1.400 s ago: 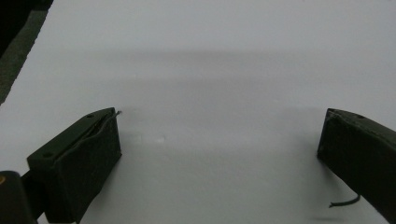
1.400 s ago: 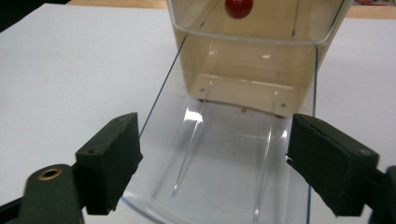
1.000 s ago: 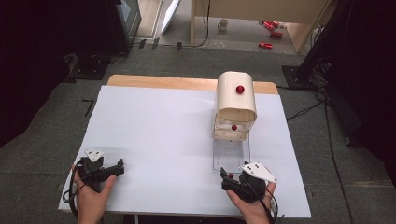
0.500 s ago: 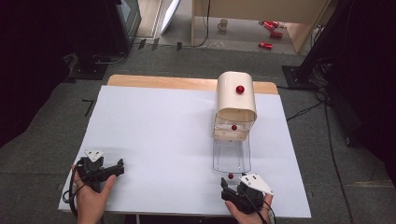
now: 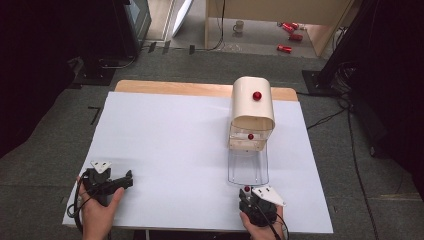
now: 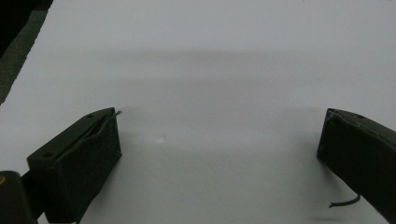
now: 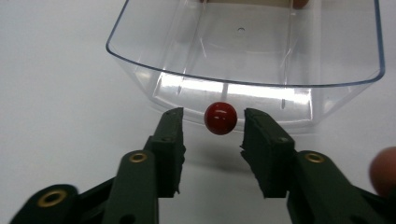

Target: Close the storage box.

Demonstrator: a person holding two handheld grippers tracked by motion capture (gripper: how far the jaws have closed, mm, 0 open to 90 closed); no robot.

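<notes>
We have the right gripper (image 7: pixel 212 122) down low at the near edge of the table (image 5: pixel 165 150), its jaws set on either side of the small red knob (image 7: pixel 220 118) on the front of the clear plastic drawer (image 7: pixel 243 51). The jaws have just been closing in on the knob, and it sits between them, but a sliver of daylight shows on each side of it, so the pads are not pressing yet. In the high view that drawer (image 5: pixel 248 167) is drawn well out of the bottom of the cream, round-topped cabinet (image 5: pixel 252 110), which stands toward the far right of the white surface; a second drawer above it, with its own red knob (image 5: pixel 250 136), sits closed, and another red knob (image 5: pixel 257 95) marks the cabinet's top. We read the step in hand as taking hold of the drawer's knob, the grasp nearly made. The next move, as we judge it, calls for closing the last gap so both pads meet the ball squarely at its widest part, since it is round and smooth and could squirt out of an off-centre pinch; then the drawer must travel straight along its own line, with no sideways twist, or the light cabinet may skid. Our left gripper (image 5: pixel 107 181) rests on the table at the near left, well apart from all this, with its jaws wide apart over bare white surface and nothing between them.
</notes>
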